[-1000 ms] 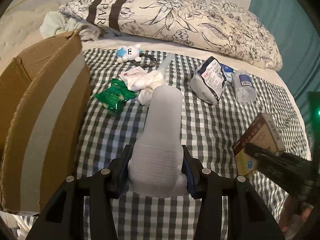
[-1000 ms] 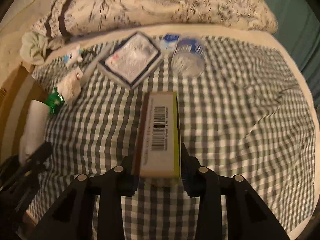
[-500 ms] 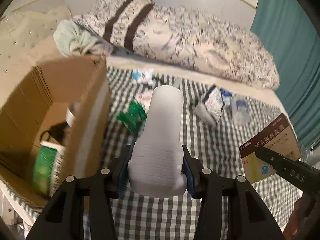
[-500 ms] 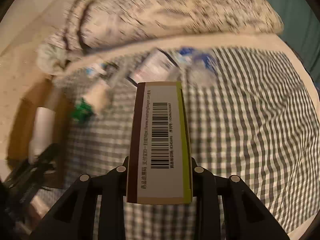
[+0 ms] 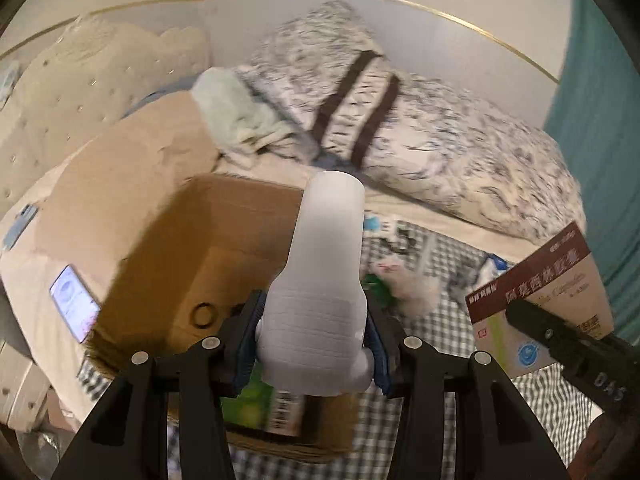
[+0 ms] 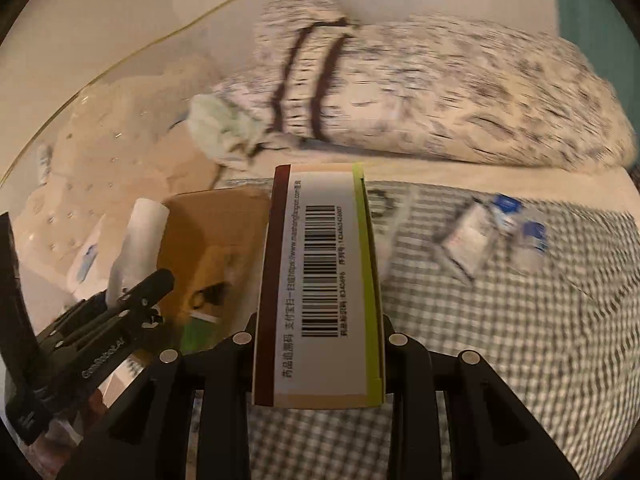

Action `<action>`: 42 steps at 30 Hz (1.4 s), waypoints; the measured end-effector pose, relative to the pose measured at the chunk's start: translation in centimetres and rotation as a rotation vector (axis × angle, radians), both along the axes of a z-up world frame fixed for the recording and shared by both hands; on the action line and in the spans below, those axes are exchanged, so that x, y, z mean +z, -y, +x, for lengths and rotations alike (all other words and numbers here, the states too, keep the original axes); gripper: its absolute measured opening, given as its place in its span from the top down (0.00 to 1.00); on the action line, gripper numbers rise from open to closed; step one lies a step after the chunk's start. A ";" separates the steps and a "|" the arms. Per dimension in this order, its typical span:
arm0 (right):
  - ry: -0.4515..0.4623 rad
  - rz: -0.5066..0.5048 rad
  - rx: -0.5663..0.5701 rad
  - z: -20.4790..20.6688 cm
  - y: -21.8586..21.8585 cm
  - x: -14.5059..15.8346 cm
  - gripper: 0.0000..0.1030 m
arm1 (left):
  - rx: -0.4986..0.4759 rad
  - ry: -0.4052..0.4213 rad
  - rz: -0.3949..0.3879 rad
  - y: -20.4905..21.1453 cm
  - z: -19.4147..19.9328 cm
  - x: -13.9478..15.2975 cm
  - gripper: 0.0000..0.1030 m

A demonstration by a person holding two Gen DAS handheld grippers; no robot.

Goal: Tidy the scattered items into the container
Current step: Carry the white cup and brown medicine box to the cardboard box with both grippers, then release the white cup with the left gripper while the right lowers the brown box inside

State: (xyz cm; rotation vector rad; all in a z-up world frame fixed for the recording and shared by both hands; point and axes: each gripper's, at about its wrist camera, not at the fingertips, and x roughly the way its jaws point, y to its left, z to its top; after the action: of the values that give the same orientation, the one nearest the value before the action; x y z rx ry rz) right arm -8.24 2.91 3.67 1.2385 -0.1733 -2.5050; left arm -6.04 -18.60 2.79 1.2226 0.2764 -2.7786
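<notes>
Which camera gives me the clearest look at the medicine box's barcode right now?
The right wrist view: the medicine box sits between the right gripper's jaws with its barcode side facing the lens. The left wrist view shows the same box only from its printed brown face at the right edge; no barcode is visible there.

The cardboard box (image 5: pixel 168 248) is standing open-topped, its mouth offering room, though a green packet (image 5: pixel 248 400) is already lying inside. Its raised flap (image 5: pixel 132 168) is blocking the far side. Leftover clutter (image 6: pixel 476 240) is crowding the checked cloth (image 6: pixel 520 340); the near cloth is lying bare.
</notes>
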 end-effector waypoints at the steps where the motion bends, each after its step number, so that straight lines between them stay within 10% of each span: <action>1: 0.000 -0.003 0.021 -0.2 1.3 0.1 0.72 | 0.022 0.010 0.000 1.2 -0.1 -0.5 0.54; 20: 0.099 0.078 0.188 -4.5 15.3 -5.8 0.71 | 0.050 0.093 0.008 7.8 -1.7 -7.2 0.50; 24: 0.045 0.103 0.171 -4.4 15.2 -5.4 0.52 | 0.044 0.071 -0.002 7.5 -1.7 -6.7 0.10; 42: -0.040 0.017 0.049 -3.3 5.7 -0.9 0.47 | -0.027 0.038 -0.061 -0.1 -1.6 -2.5 0.10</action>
State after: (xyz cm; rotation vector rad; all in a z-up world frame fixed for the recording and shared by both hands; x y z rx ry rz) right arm -11.52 -2.76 2.80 1.1838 -0.1108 -2.4924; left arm -7.60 -18.49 0.27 1.2733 0.1719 -2.7609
